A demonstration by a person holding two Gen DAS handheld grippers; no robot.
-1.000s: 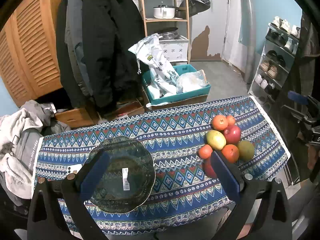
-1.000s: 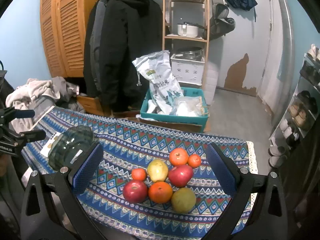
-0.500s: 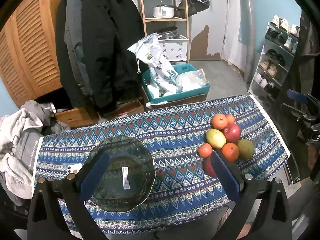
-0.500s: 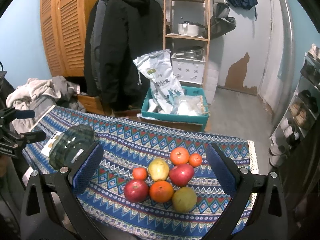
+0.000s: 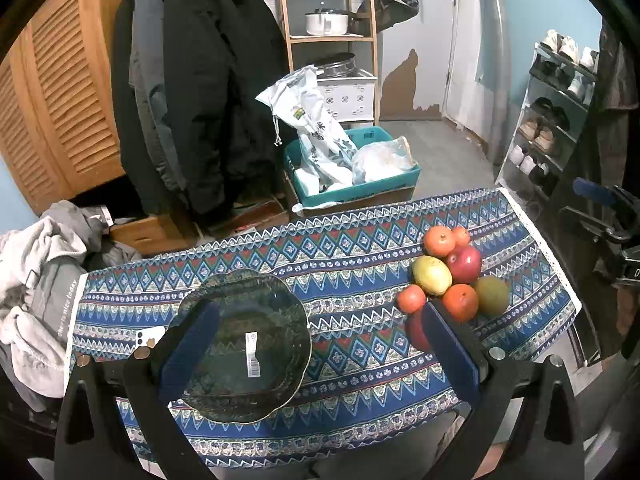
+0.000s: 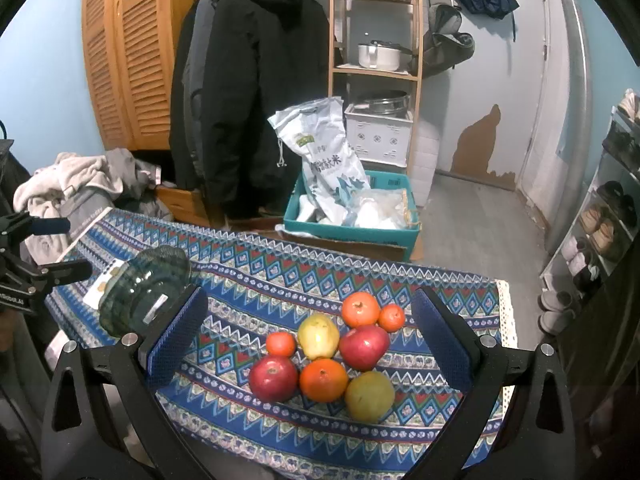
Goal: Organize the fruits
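Both pairs of fingers stand spread wide and hold nothing; the left gripper (image 5: 316,344) hovers over the dark glass bowl (image 5: 244,346), which rests on the bench (image 5: 352,240) at its left part; the right gripper (image 6: 308,340) hangs above the fruit cluster (image 6: 326,352), well apart from the bowl; a yellow pear (image 6: 318,336), a red apple (image 6: 274,378) and an orange (image 6: 323,380) lie touching one another on the patterned cloth; a phone (image 5: 149,337) lies just beside the bowl.
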